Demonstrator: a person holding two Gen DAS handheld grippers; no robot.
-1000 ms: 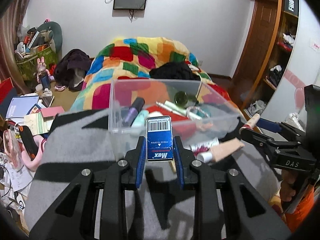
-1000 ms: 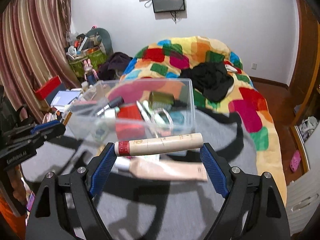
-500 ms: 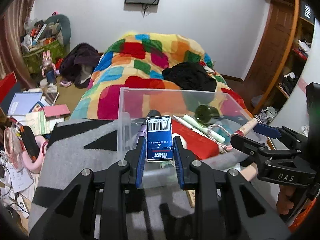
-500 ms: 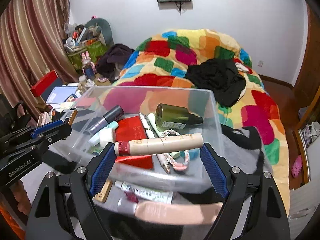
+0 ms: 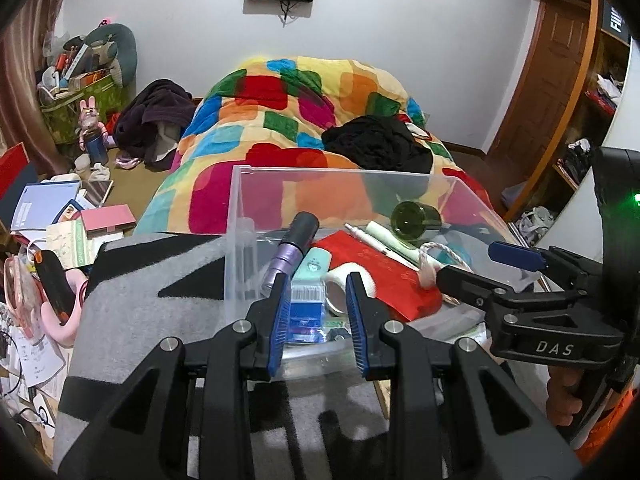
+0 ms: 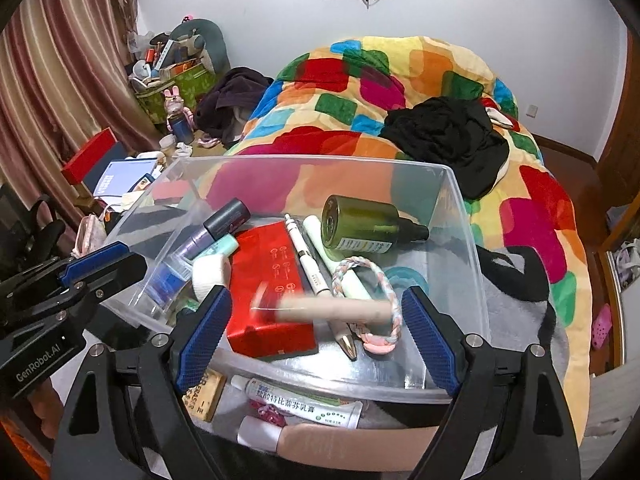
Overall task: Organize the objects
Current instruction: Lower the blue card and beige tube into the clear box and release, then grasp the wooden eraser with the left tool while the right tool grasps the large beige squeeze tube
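A clear plastic bin (image 5: 240,216) (image 6: 460,216) stands on a grey and black blanket (image 5: 140,280). My left gripper (image 5: 316,320) is open over the bin's near corner; the blue staple box (image 5: 306,310) lies inside the bin between the fingers, apart from them. My right gripper (image 6: 316,332) is open over the bin. The beige tube with a red cap (image 6: 332,308) is blurred between its fingers, free of both pads. The bin also holds a red packet (image 6: 268,276), a green bottle (image 6: 360,224), pens, a braided bracelet (image 6: 380,280) and a purple tube (image 5: 288,248).
In front of the bin lie an ointment tube (image 6: 300,400), an eraser (image 6: 204,394) and a pink tube (image 6: 340,440). A colourful quilt (image 5: 288,120) with black clothes (image 5: 376,144) lies behind. Books and clutter (image 5: 52,216) sit at the left.
Both grippers moved over the bin and opened. The blue staple box dropped from the left gripper into the bin. The beige tube has left the right gripper's pads and is falling.
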